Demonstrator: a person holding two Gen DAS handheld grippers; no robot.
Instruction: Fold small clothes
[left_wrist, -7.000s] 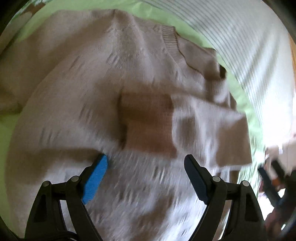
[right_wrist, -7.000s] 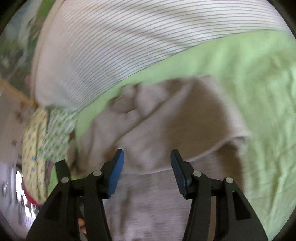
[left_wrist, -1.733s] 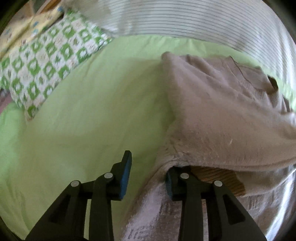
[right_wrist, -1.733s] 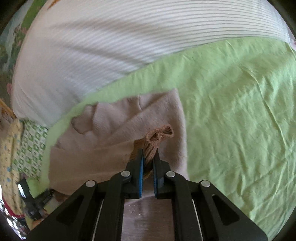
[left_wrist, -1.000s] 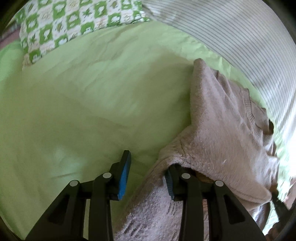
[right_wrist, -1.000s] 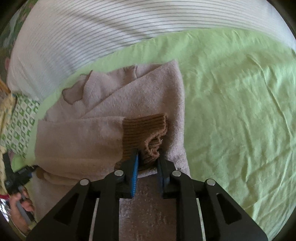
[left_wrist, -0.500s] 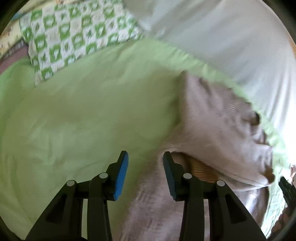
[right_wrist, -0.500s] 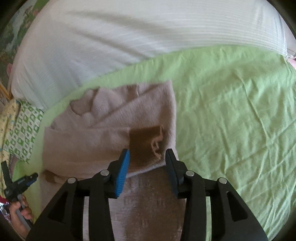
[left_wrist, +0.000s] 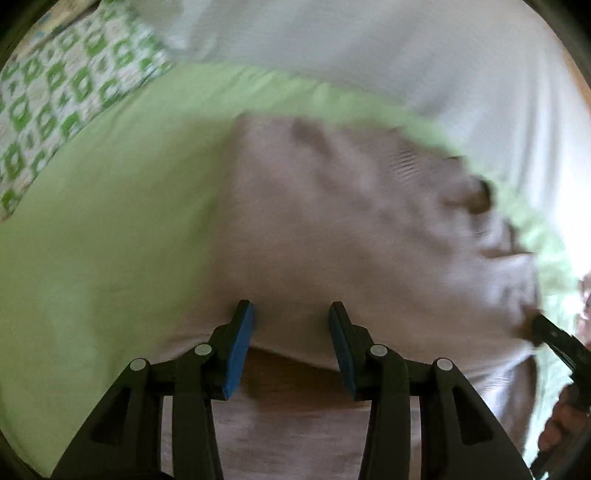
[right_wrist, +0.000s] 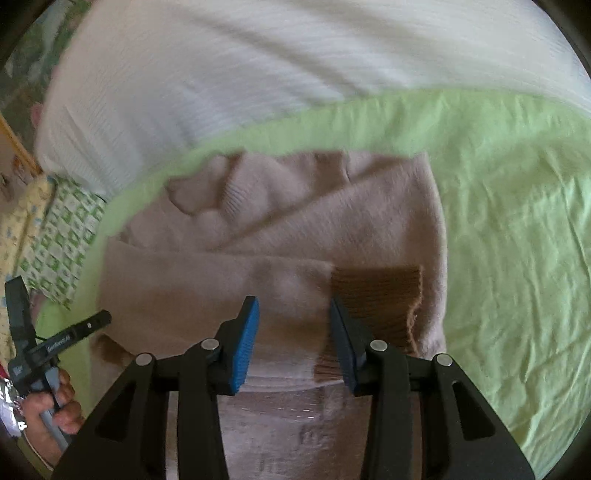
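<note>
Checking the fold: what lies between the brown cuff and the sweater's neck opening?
In the right wrist view, only sweater fabric: the folded-over sleeve above the cuff, then chest knit up to the neck opening.

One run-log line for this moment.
left gripper: open | right gripper: open | sweater: sleeves folded in, on green sheet

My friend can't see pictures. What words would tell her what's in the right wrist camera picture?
An open black gripper with blue pads hovers over a pinkish-beige sweater lying folded on a green bedsheet, with a brown ribbed cuff just past its right finger. A white striped pillow lies behind, and a hand holds the other gripper at far left.
</note>
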